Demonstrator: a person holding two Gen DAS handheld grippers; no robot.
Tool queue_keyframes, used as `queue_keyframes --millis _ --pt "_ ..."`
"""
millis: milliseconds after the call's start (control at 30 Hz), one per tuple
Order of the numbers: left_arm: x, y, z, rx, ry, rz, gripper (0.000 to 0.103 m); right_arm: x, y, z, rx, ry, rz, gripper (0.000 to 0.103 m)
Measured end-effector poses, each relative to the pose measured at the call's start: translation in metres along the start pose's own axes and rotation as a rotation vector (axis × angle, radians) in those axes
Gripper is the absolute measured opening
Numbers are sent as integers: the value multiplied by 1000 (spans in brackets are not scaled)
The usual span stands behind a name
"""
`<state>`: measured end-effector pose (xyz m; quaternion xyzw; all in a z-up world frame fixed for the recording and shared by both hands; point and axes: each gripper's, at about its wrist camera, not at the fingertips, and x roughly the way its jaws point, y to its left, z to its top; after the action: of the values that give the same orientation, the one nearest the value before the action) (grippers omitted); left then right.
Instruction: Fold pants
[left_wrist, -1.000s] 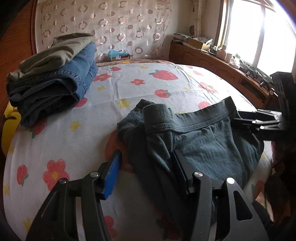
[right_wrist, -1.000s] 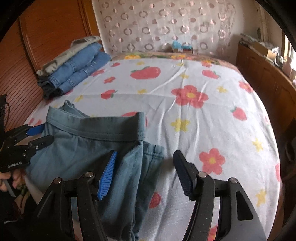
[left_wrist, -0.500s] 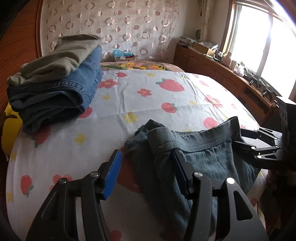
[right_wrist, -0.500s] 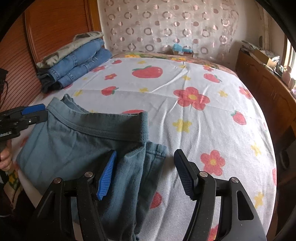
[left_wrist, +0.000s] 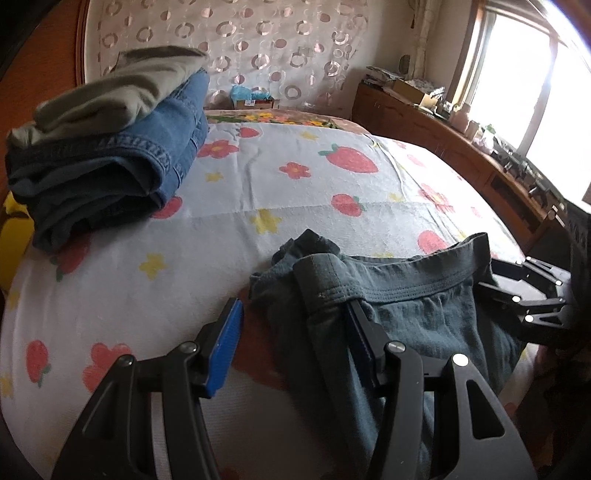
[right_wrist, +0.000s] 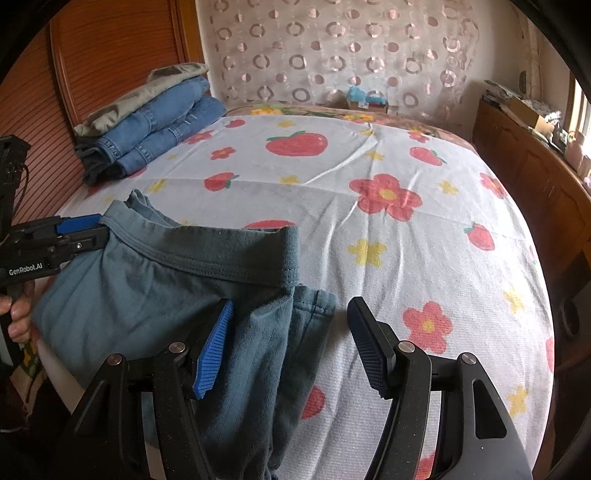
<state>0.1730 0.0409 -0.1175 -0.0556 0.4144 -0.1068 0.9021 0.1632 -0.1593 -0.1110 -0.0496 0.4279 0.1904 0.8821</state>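
Dark teal pants lie on the flowered bed sheet near its front edge, waistband towards the far side. My left gripper is open at the waistband's left end. The cloth lies between its fingers and drapes over the right finger, and the blue left pad is bare. My right gripper is open at the waistband's right end. The folded cloth lies against its blue left pad, with the right pad over bare sheet.
A stack of folded jeans with an olive garment on top sits at the far left of the bed. A wooden cabinet runs along the right side. A hand holds the left gripper's handle.
In the right wrist view the left gripper has moved up along the pants' left edge to the waistband corner. The right gripper has stayed in place. Both jaws stand as wide as before.
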Motion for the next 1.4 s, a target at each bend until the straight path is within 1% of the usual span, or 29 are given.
queue_keyframes --millis 67,100,167,200,233,267,333,400,433,467,500,533,600,833,967,1200,1400 --pt "0 1 1 -9 4 -16 52 0 0 0 -1 0 1 66" --pt "0 0 1 -15 10 -36 48 0 0 0 -1 0 2 65" --pt "0 -1 2 -19 16 -57 42 0 0 1 -6 -3 4 61" --pt "0 -2 2 -19 15 -62 39 0 1 1 -7 -5 7 58" --pt "0 -3 2 -16 15 -70 33 0 1 1 -8 -6 11 55" --pt "-1 -4 1 -15 14 -81 30 -1 2 0 -9 -7 17 53" --pt "-2 -6 1 -14 14 -84 26 -3 3 -1 -13 -4 29 44" --pt "-5 -8 0 -8 7 -86 21 -3 2 0 -6 1 42 40" --pt "-6 -9 0 -1 5 -84 19 -4 -1 0 17 4 57 36" --pt "-8 -11 0 6 -2 -81 17 -4 -2 0 27 6 75 32" --pt "-11 -11 0 6 -12 -85 15 -5 -2 0 34 8 92 24" --pt "-15 -12 -1 3 -27 -96 13 -5 -3 -1 40 10 103 18" --pt "-25 -15 -1 10 -53 -111 12 -8 0 -2 35 8 117 12" --pt "-50 -29 2 74 -110 -123 11 -26 9 -5 30 -59 118 8" --pt "-63 -35 5 91 -149 -129 10 -44 12 -3 29 -108 118 8" --pt "-93 -46 11 120 -231 -134 10 -74 24 4 -15 -181 106 8" --pt "-116 -48 16 133 -284 -134 10 -97 29 12 -32 -243 101 8"
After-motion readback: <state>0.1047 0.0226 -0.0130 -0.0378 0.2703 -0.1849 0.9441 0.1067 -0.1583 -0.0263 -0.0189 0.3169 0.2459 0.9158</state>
